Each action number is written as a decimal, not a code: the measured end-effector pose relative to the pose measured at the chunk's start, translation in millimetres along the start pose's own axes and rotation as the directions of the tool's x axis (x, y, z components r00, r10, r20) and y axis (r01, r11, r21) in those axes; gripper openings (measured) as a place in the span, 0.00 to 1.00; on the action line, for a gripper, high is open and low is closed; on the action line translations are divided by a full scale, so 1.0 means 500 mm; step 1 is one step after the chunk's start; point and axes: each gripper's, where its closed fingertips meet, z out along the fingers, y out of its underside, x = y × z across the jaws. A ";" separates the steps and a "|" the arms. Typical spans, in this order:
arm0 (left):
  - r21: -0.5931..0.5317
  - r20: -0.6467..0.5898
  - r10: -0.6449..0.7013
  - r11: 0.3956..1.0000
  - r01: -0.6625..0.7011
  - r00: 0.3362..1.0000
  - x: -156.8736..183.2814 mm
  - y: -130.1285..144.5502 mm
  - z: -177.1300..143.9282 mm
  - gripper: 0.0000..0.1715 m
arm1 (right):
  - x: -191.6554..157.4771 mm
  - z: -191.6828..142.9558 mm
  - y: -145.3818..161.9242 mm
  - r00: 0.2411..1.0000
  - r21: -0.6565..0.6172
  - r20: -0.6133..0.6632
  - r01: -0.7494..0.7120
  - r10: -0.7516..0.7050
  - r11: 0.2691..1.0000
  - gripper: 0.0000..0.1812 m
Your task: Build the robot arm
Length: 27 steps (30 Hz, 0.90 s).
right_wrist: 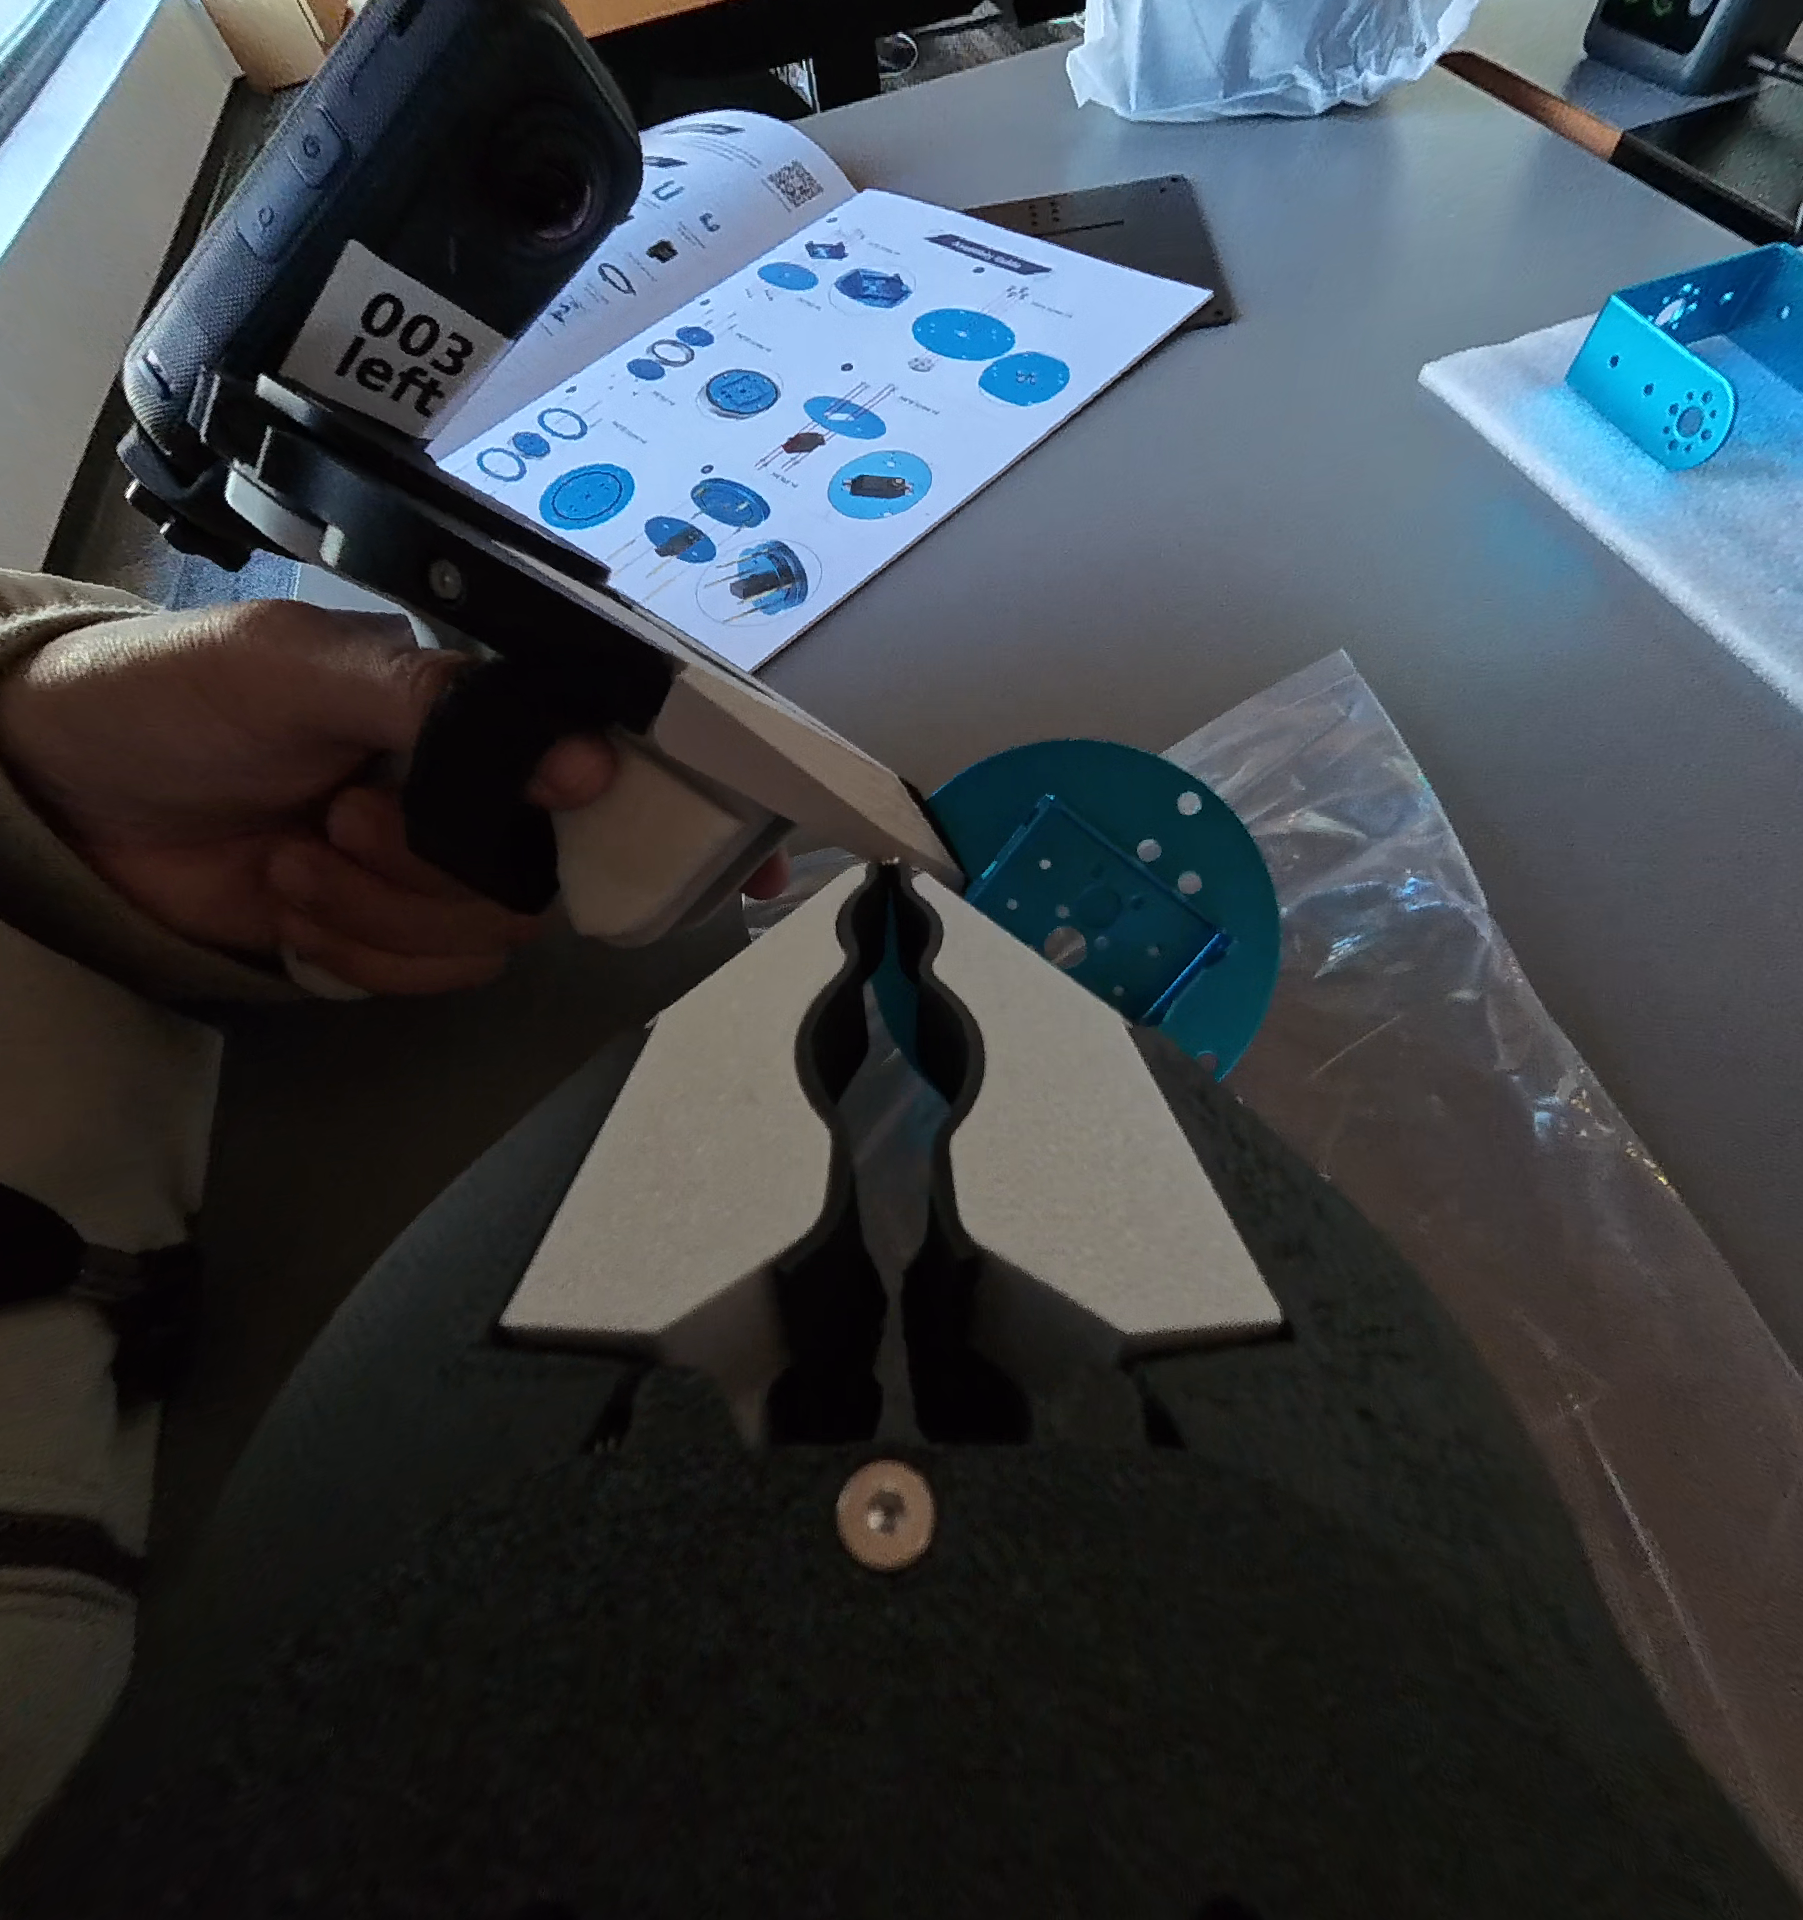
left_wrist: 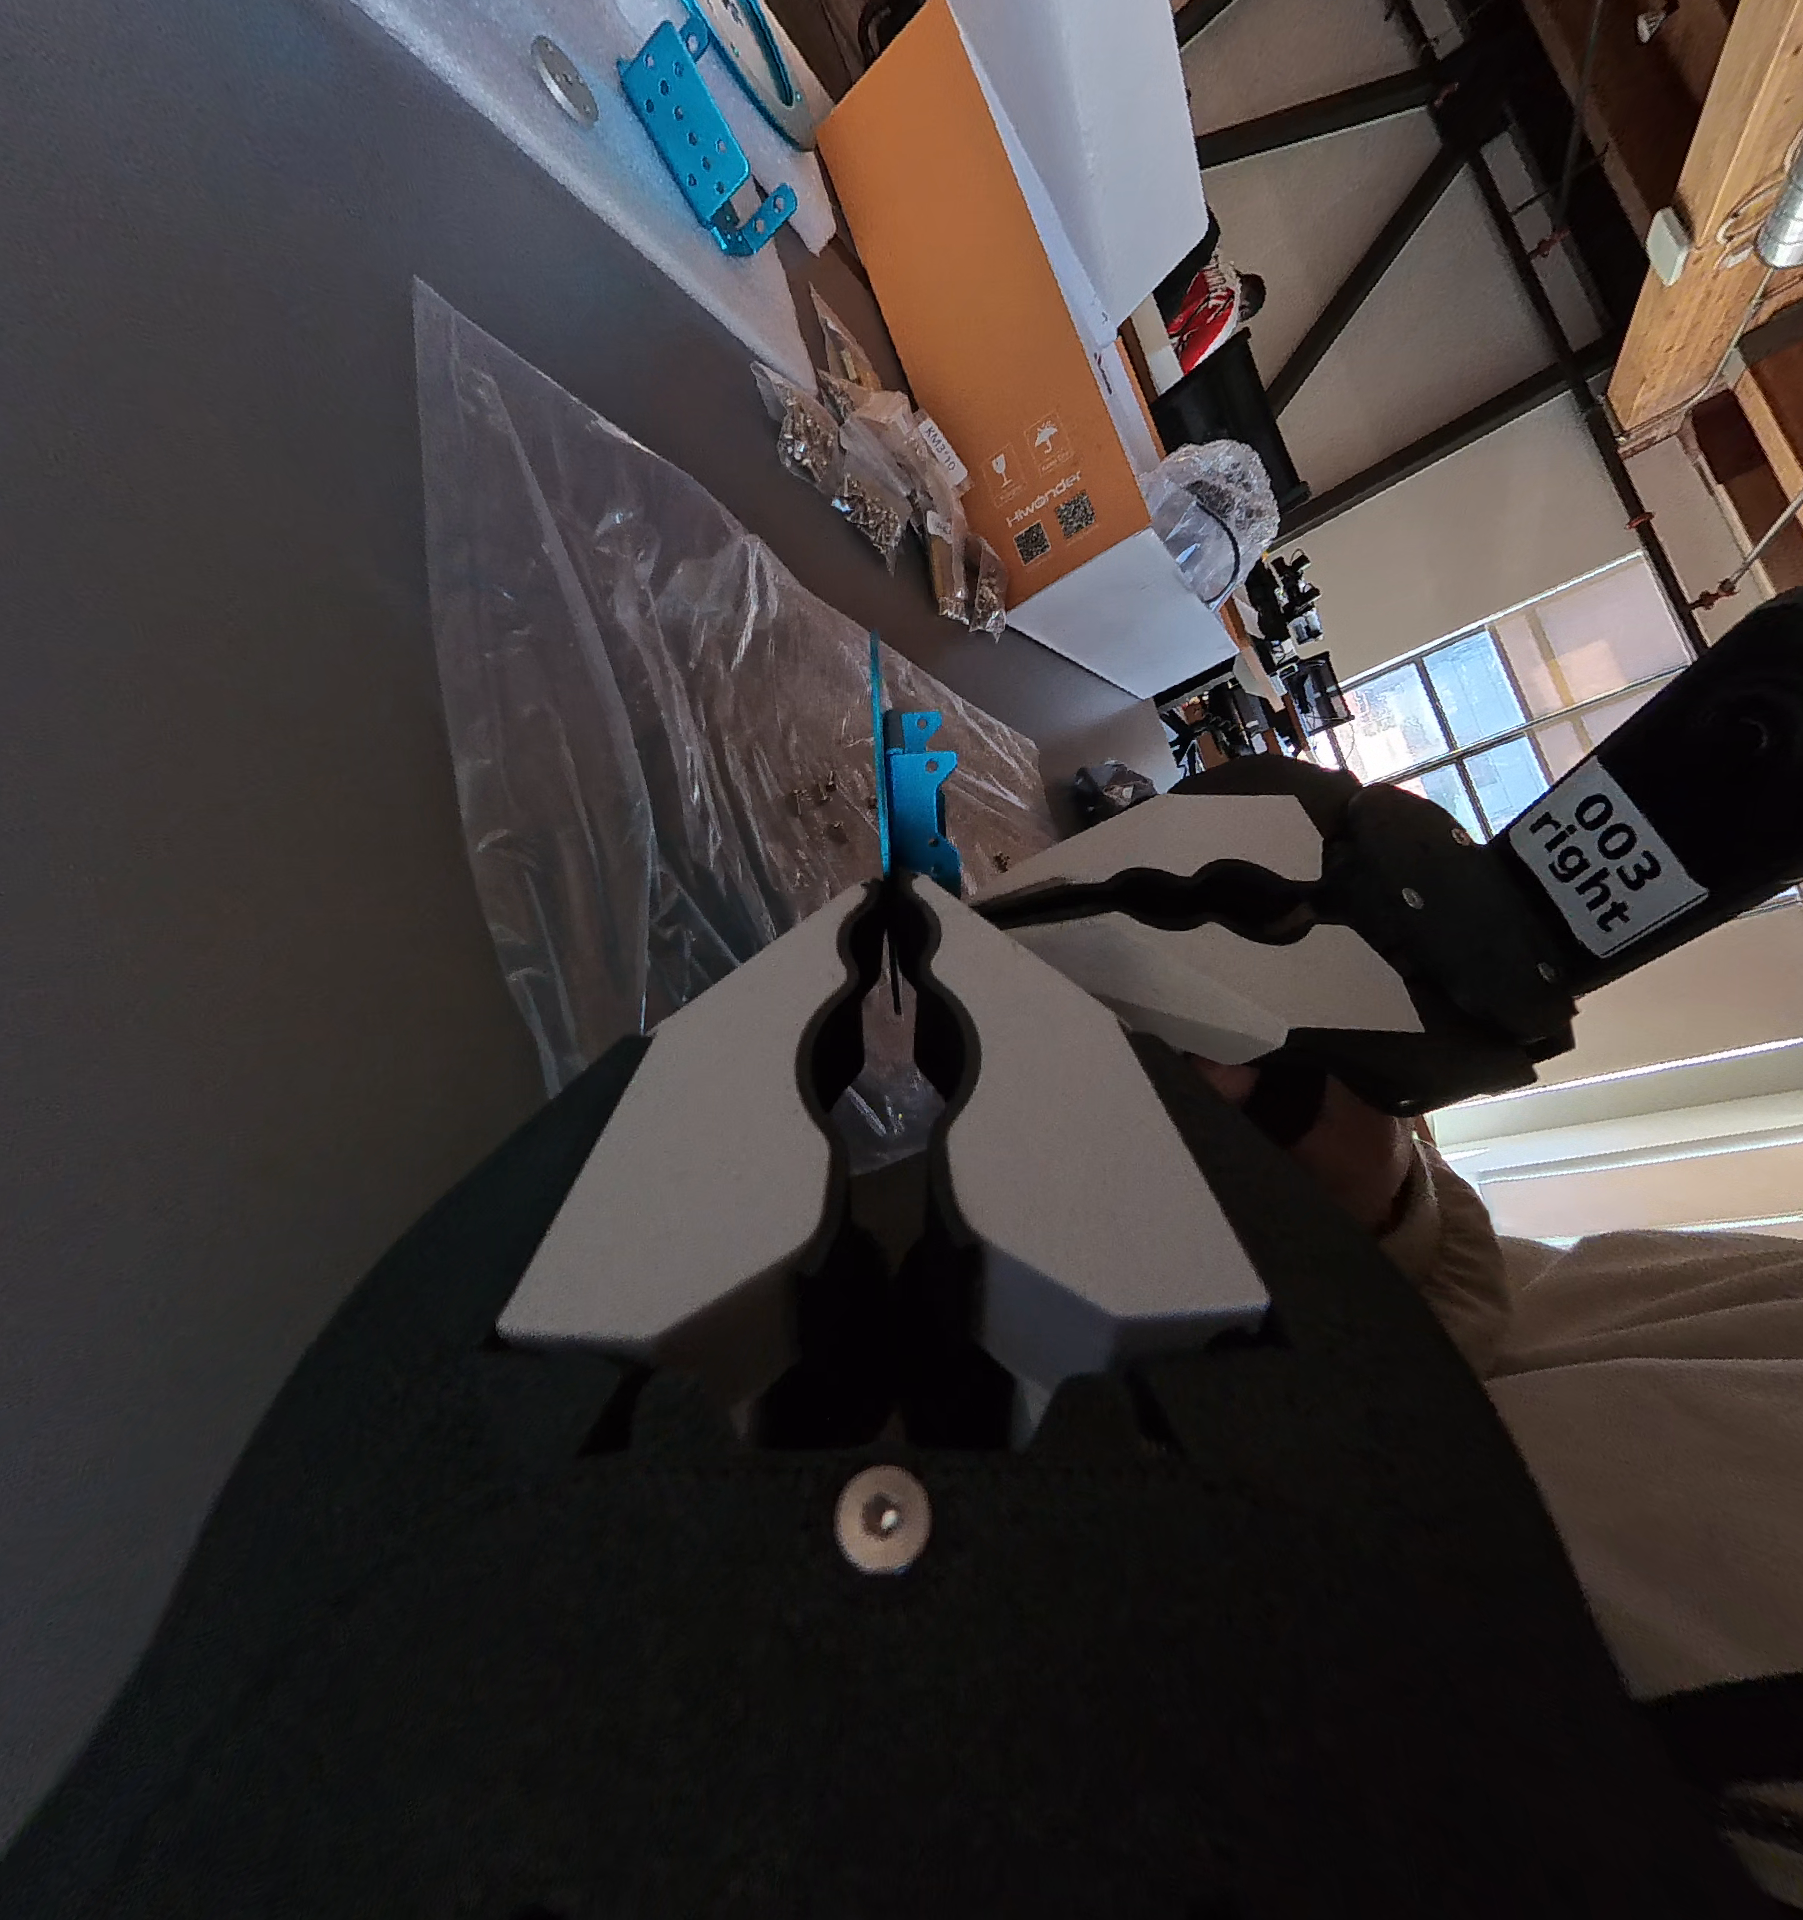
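The blue disc (right_wrist: 1136, 894), round and drilled with holes, carries a square bracket (right_wrist: 1094, 914) and hangs above the table (right_wrist: 1292, 540). The left gripper (left_wrist: 892, 894) pinches its edge. The right gripper's (right_wrist: 889, 878) jaws are pressed together on something too small to identify.

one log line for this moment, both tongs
left tongs: shut on blue disc edge | right tongs: shut, tips by disc | under: clear plastic bag

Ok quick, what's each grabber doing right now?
Left gripper: closed, pinching the edge of the blue round plate.
Right gripper: closed on something tiny at its tips; what it is cannot be told.
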 end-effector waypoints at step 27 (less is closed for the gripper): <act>0.014 0.003 0.060 0.998 -0.060 0.998 0.008 -0.002 -0.001 0.00 | 0.000 -0.017 -0.004 0.998 0.013 0.060 0.025 -0.025 1.000 0.00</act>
